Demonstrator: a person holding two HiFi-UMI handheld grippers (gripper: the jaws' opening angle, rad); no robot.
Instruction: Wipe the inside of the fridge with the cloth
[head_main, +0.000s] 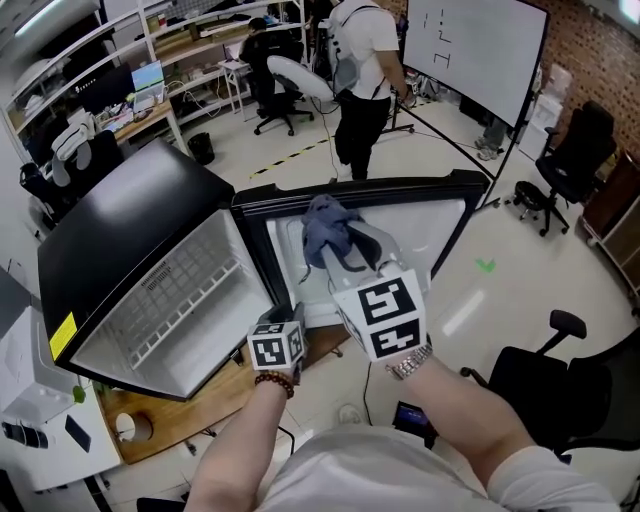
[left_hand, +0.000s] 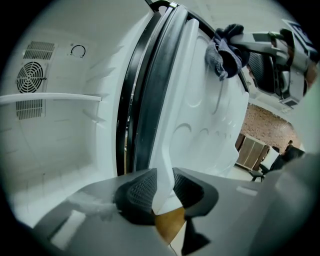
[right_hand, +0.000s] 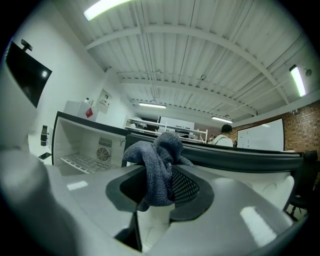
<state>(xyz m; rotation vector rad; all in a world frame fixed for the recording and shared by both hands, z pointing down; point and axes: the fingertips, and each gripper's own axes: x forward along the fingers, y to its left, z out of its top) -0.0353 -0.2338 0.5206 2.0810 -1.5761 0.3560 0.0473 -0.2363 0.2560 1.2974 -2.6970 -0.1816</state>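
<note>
A blue-grey terry cloth (right_hand: 157, 160) is bunched into a thick, twisted wad with soft rounded folds. The right gripper (right_hand: 159, 187) has its jaws clenched on the cloth's lower part. The wad runs lengthwise between the jaws and sticks out past their tips, where its loose folds spill to both sides. In the head view the cloth (head_main: 328, 228) points away from the person, pressed against the white inner face of the open door (head_main: 425, 220), near its far black rim. The left gripper (left_hand: 164, 192) has its jaws clamped on the thin white edge of the door liner. Left of those jaws is the fridge (head_main: 130, 220) cavity, with a shelf (left_hand: 50, 98) and a fan (left_hand: 30, 78).
</note>
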